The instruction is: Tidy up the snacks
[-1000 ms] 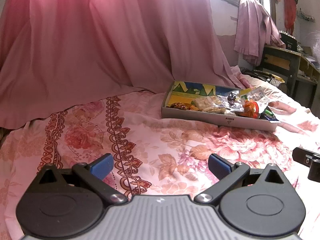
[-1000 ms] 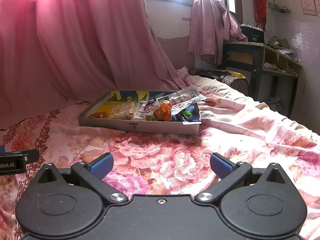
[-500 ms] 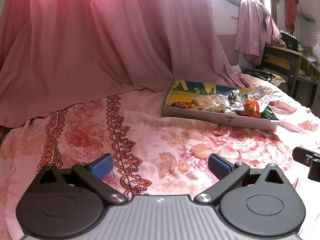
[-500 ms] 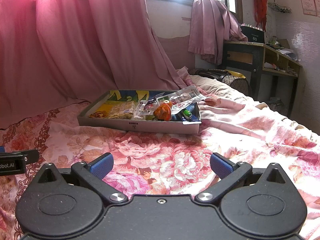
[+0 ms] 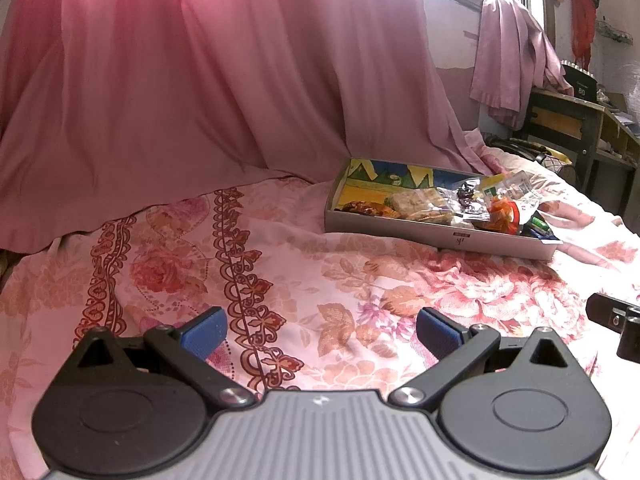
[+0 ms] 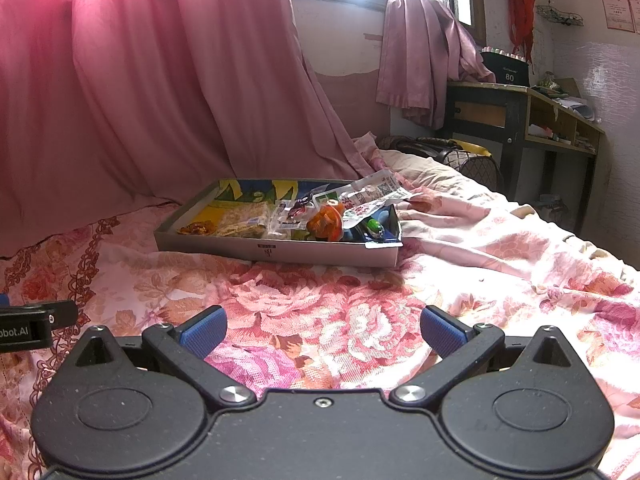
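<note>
A shallow grey cardboard box (image 5: 420,233) (image 6: 280,251) lies on the floral bedspread and holds several snack packets: a pale cracker pack (image 6: 244,218), an orange packet (image 6: 326,222), a white wrapper (image 6: 368,200) hanging over the right end. My left gripper (image 5: 318,330) is open and empty, low over the bed, well short of the box. My right gripper (image 6: 322,328) is open and empty, also short of the box. Part of the right gripper shows at the right edge of the left wrist view (image 5: 616,320).
A pink curtain (image 5: 200,100) hangs behind the bed on the left. A dark wooden desk (image 6: 520,120) with shelves stands at the right, with a basket (image 6: 476,162) beside it. The floral bedspread (image 6: 320,300) is wrinkled to the right of the box.
Both grippers have stayed nearly still and open. The box sits very slightly higher in the left wrist view.
</note>
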Demonstrator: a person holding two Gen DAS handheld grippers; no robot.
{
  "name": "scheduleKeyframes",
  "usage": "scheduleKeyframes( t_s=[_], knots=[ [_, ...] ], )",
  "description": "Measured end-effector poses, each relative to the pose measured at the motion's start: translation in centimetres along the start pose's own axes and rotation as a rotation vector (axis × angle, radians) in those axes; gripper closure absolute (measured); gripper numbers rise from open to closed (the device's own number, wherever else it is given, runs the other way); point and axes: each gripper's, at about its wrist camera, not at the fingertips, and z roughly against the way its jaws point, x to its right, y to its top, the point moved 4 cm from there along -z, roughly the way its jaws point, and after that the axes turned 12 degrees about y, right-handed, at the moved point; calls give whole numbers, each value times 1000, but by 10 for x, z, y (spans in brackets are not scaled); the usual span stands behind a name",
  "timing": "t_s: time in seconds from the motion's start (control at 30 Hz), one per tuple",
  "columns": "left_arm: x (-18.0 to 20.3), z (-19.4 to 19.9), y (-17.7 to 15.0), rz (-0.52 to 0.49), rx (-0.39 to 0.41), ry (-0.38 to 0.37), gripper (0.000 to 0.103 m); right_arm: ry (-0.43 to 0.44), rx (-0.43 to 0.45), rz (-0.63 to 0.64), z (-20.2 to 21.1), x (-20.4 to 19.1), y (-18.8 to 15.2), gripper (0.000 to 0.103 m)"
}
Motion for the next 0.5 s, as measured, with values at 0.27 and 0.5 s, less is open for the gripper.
scheduleKeyframes(
  t_s=[0.27,0.5],
  knots=[
    [0,0,-1,3,-2,-2,1,1,0,-3,0,2,-2,1],
    [2,0,-5,-8,-30,32,1,0,1,-4,0,2,-2,1]
  ],
)
